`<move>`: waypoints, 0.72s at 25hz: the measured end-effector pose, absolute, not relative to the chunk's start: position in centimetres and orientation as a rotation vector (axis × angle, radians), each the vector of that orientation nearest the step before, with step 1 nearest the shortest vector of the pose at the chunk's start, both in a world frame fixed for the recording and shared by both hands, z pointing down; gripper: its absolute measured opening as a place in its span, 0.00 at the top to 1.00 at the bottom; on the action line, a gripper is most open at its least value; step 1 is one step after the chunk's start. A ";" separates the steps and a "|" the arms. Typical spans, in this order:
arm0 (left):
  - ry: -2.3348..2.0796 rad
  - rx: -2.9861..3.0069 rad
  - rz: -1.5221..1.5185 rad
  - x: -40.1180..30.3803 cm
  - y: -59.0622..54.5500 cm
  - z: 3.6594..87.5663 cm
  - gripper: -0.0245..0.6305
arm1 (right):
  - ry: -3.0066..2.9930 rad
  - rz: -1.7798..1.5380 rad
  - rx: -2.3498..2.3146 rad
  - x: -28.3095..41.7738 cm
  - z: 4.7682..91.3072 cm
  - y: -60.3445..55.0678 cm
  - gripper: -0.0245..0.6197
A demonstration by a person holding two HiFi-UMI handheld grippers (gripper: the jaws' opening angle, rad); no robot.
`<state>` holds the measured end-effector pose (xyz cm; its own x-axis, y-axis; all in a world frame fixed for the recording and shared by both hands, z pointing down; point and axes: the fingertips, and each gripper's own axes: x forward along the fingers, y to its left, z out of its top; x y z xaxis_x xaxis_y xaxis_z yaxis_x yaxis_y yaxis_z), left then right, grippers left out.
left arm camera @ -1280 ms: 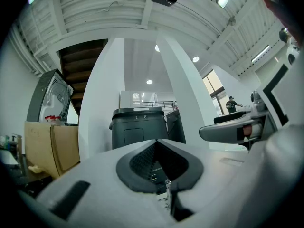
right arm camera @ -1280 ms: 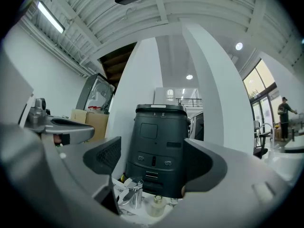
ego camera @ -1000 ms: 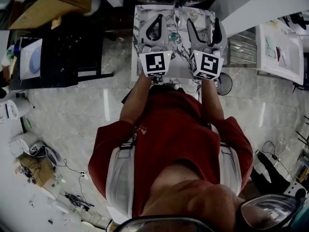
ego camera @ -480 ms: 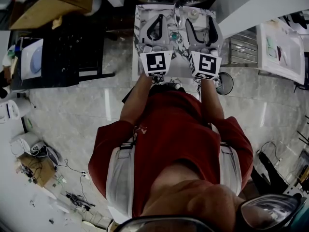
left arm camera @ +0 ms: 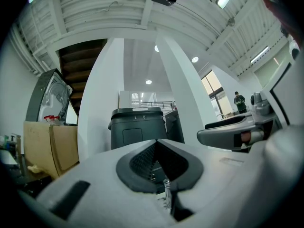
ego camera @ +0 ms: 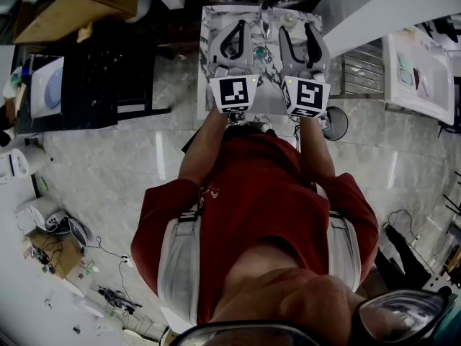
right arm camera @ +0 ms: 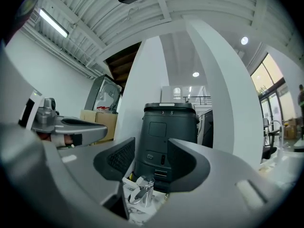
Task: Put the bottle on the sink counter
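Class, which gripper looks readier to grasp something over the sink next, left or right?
Probably right: the right gripper has its jaws apart, having just been closing with nothing between them, the faucet showing below the gap; the left gripper is shut.

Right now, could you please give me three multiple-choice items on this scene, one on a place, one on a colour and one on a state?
1. What are the left gripper and the right gripper held over?
A) a stove
B) the marbled counter
C) a bed

2. What colour is the person's shirt?
A) red
B) blue
C) yellow

3. How do the right gripper's jaws stand?
A) pressed tight together
B) apart, gripping nothing
C) clamped on a cup

Answers:
1 B: in the head view both grippers lie over the white, veined top.
2 A: the shirt is plainly red from above.
3 B: the jaws have just been closing, but a gap remains, with only the dark bin showing behind it.
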<state>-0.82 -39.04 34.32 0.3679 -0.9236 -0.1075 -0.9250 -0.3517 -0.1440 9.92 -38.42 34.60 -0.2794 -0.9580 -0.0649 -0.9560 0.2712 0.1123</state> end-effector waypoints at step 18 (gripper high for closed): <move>1.645 -2.466 0.027 0.2 -38.8 34.4 0.96 | -2.456 -0.166 1.858 10.0 35.6 -38.5 0.86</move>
